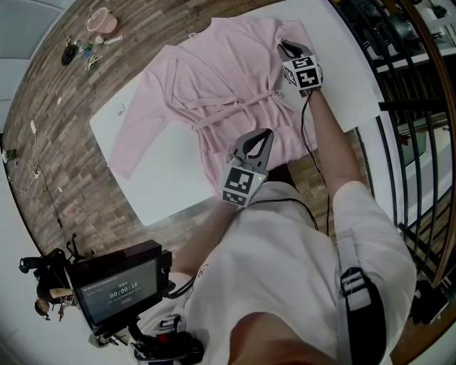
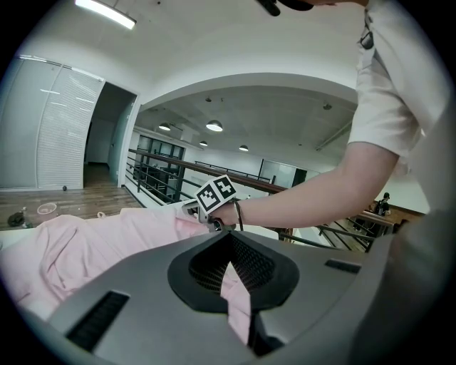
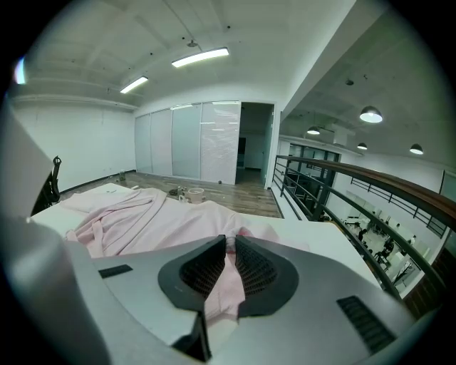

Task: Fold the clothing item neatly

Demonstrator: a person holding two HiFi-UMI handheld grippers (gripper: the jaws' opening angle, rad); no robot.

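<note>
A pink robe (image 1: pixel 214 85) lies spread face up on the white table (image 1: pixel 164 178), sleeves out and its belt tied across the waist. My left gripper (image 1: pixel 259 140) is at the robe's lower right hem and shut on a fold of the pink fabric (image 2: pixel 236 294). At the robe's far right shoulder, my right gripper (image 1: pixel 286 48) is likewise shut on pink cloth (image 3: pixel 222 281). In the left gripper view the right gripper's marker cube (image 2: pixel 215 196) shows beyond the cloth. The rest of the robe (image 3: pixel 135 214) stretches away to the left in the right gripper view.
A pink cup (image 1: pixel 104 21) and small items (image 1: pixel 78 51) lie on the wooden floor beyond the table. A black railing (image 1: pixel 402 107) runs along the right. A screen on a stand (image 1: pixel 120 285) sits at my lower left.
</note>
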